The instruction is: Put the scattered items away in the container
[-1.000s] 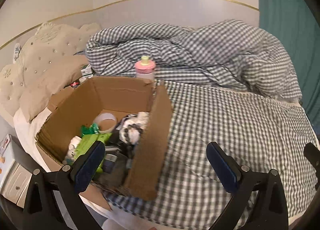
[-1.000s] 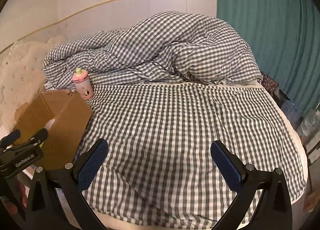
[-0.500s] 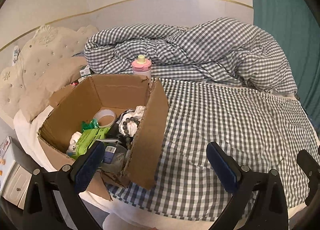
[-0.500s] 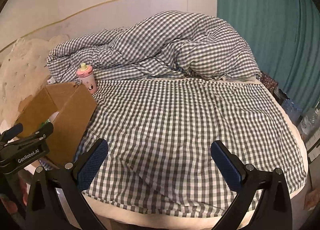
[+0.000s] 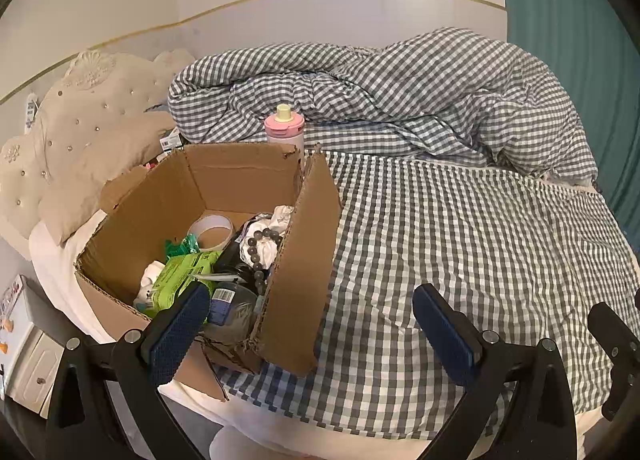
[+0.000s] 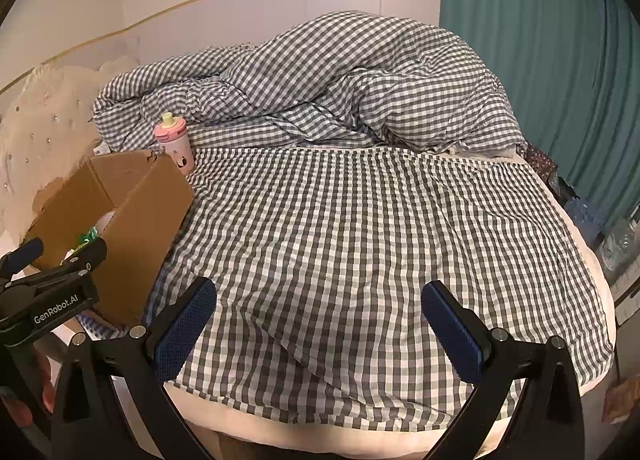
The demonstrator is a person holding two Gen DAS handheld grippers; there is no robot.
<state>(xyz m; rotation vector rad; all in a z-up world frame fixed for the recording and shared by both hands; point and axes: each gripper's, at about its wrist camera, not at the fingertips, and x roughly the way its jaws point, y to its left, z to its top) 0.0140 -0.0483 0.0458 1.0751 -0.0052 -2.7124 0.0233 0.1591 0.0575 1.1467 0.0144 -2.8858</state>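
Your left gripper (image 5: 312,320) hangs wide open and holds nothing, its near-left pad (image 5: 180,334) overlapping the near corner of the cardboard box (image 5: 298,260). Your right gripper (image 6: 320,330) is likewise spread wide and empty, over bare checked sheet (image 6: 340,228).

- The box sits at the left near edge of the bed, flaps up. Inside: tape roll (image 5: 211,227), green packet (image 5: 182,274), string of dark beads (image 5: 262,244) on crumpled white stuff, a barcoded dark item (image 5: 230,300). Contents lower down are piled and hard to sort out.
- Pink bottle (image 6: 175,140) stands upright on the sheet just beyond the box's far right corner, outside it. From the left camera its body is hidden behind the box wall; only the cap shows.
- Rumpled checked duvet (image 6: 320,88) is heaped along the far side, right behind the bottle.
- Small packets (image 5: 170,140) wedged between box and tufted headboard (image 5: 80,108) are too cut off to name.
- Teal curtain (image 6: 540,60) closes the right; clutter at the bed's right edge is blurred.
- Wide flat sheet lies between the box and the right edge.
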